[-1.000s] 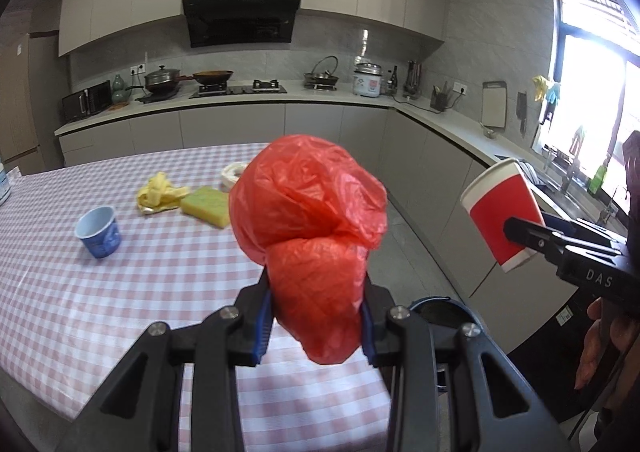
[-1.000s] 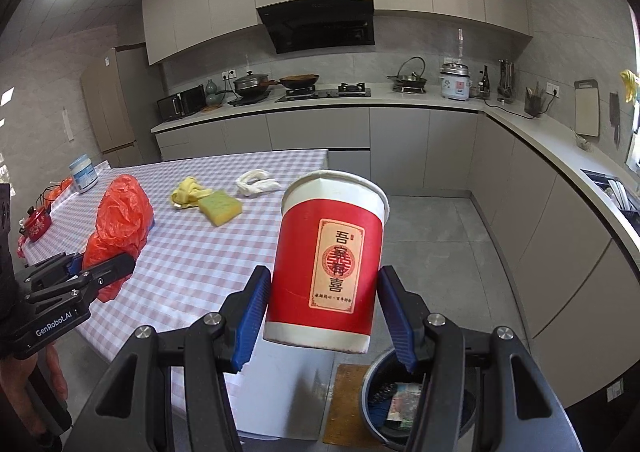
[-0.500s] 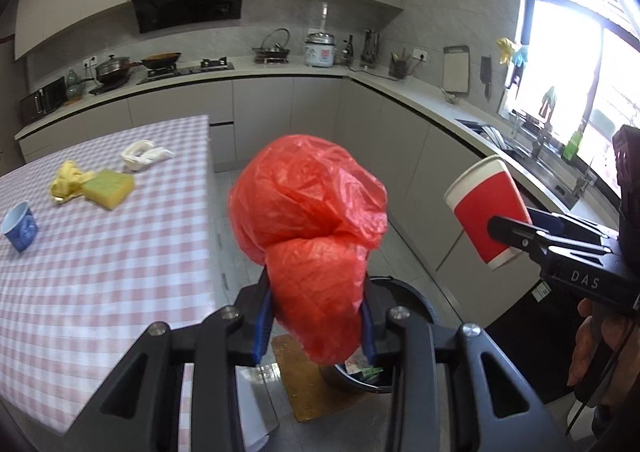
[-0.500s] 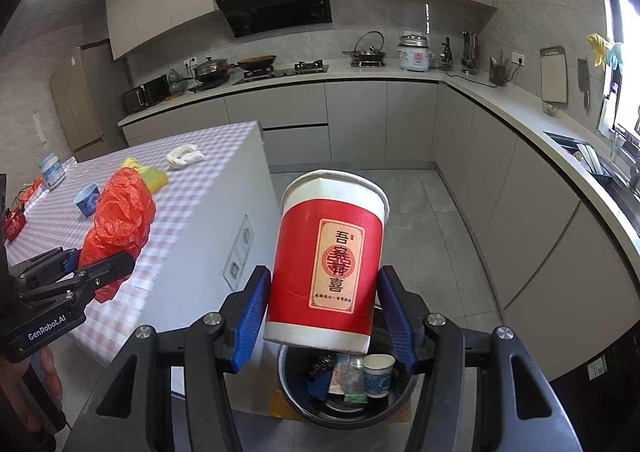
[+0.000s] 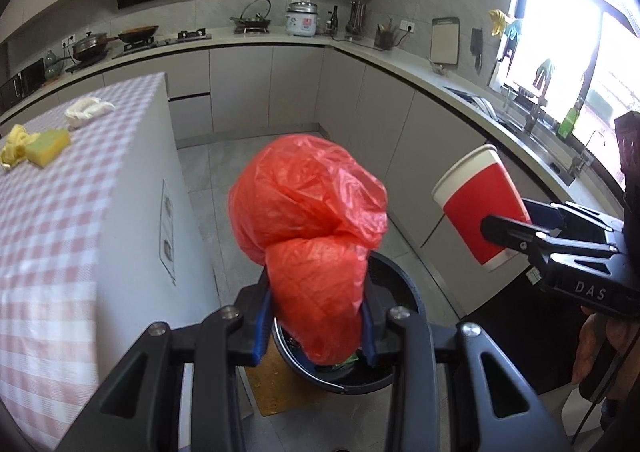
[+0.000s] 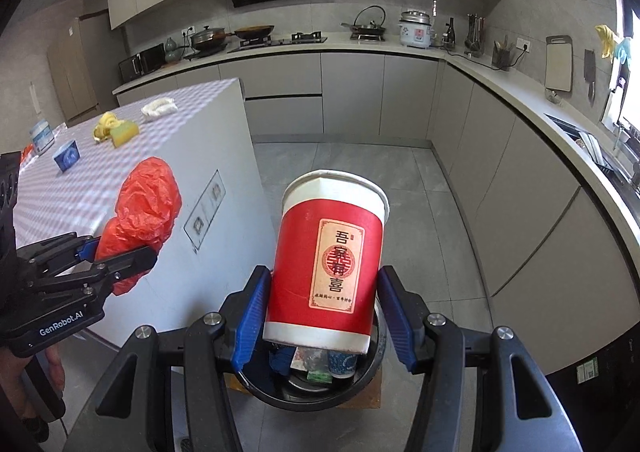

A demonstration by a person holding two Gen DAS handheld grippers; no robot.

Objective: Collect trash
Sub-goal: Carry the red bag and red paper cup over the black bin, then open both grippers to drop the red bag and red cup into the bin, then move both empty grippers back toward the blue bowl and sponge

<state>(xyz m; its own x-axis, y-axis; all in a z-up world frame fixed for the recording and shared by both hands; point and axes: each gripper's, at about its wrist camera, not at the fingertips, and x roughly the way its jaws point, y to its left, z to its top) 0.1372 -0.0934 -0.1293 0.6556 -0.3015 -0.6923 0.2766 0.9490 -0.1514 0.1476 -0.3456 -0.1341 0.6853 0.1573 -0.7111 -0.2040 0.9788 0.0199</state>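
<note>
- Over the last second both grippers have swung off the bench (image 5: 60, 212) and now hang above the bin (image 6: 360, 384) on the floor.
- The left gripper (image 5: 316, 322) is clamped on the red bag (image 5: 308, 220); the right gripper (image 6: 320, 312) is clamped on the paper cup (image 6: 328, 252).
- Both items look ready to drop in; a blue cup (image 6: 66, 156), sponge (image 6: 124, 134) and rags remain on the bench.

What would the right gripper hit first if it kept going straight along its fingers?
Probably the black trash bin on the floor: the right gripper, shut on the red paper cup, points down over its open mouth. Depth is unclear.
</note>
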